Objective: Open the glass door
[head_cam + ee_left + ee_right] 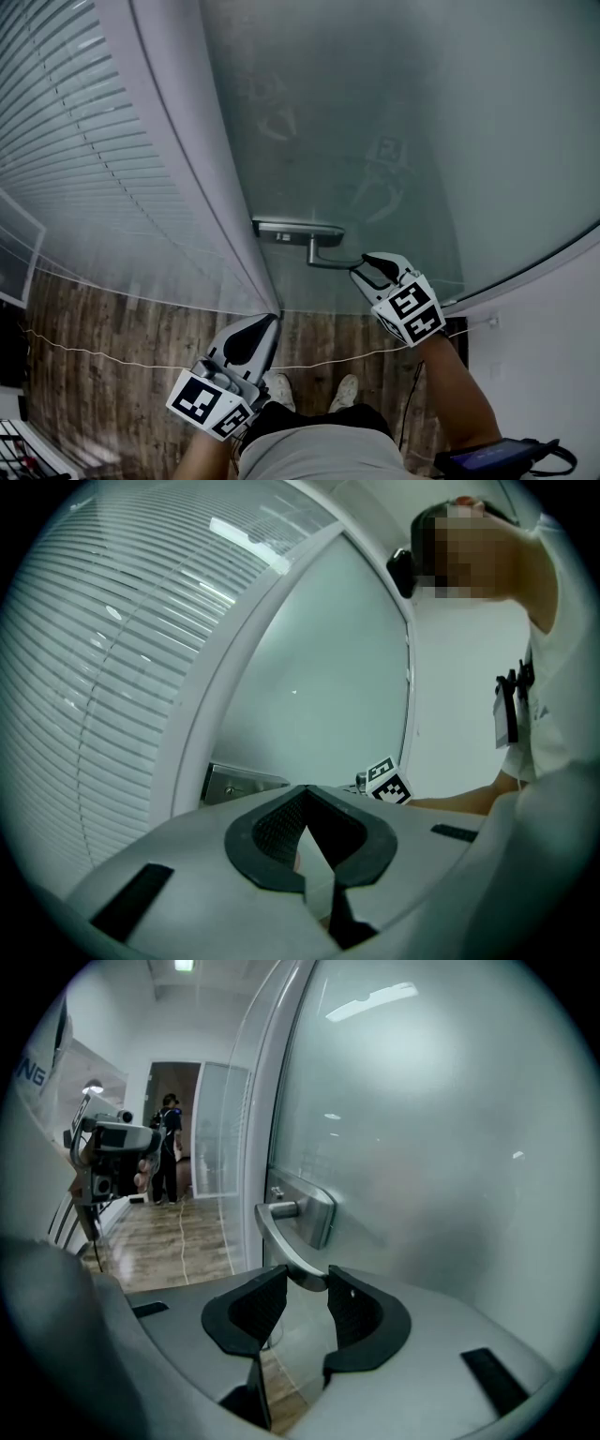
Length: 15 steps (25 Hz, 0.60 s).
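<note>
The frosted glass door (394, 112) carries a metal lever handle (330, 261) on a lock plate (298, 228) near its left edge. My right gripper (367, 267) reaches up to the lever's free end. In the right gripper view the handle (286, 1241) curves down between the jaws, and the right gripper (307, 1279) has both pads against its tip. My left gripper (272, 319) is lower, by the door's bottom corner, its tips together and nothing between them. In the left gripper view, the left gripper (306, 789) points level at the door (319, 696) and the plate (239, 782).
A glass panel with slatted blinds (84, 141) stands left of the door frame. A thin cord (112, 356) runs across the wood floor (122, 328). A white wall (553, 319) lies to the right. Past the door's edge a corridor shows a camera rig (108, 1147) and a standing person (169, 1147).
</note>
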Each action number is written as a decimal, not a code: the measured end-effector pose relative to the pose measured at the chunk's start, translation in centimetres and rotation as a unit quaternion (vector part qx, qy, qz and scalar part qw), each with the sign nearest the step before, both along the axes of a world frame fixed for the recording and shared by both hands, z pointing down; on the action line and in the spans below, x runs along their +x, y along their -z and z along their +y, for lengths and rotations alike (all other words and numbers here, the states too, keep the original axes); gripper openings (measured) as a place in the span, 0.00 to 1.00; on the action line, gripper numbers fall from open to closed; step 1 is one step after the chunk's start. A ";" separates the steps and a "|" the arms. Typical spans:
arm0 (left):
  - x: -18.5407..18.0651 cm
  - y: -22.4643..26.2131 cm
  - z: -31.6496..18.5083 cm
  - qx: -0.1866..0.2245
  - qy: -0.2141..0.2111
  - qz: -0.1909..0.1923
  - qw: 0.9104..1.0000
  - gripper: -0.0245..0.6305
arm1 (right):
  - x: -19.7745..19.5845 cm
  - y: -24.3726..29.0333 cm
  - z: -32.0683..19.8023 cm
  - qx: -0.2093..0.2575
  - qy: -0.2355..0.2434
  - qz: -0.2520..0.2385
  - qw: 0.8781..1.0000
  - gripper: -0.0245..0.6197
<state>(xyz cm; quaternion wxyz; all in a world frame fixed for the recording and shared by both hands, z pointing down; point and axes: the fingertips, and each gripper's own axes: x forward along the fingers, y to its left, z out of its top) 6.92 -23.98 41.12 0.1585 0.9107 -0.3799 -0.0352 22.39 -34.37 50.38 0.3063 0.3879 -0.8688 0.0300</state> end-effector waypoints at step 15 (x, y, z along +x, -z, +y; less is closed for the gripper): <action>0.3 0.1 0.8 0.009 0.008 -0.002 1.000 0.04 | -0.2 -1.8 -0.2 -0.015 -0.023 -0.055 0.998 0.25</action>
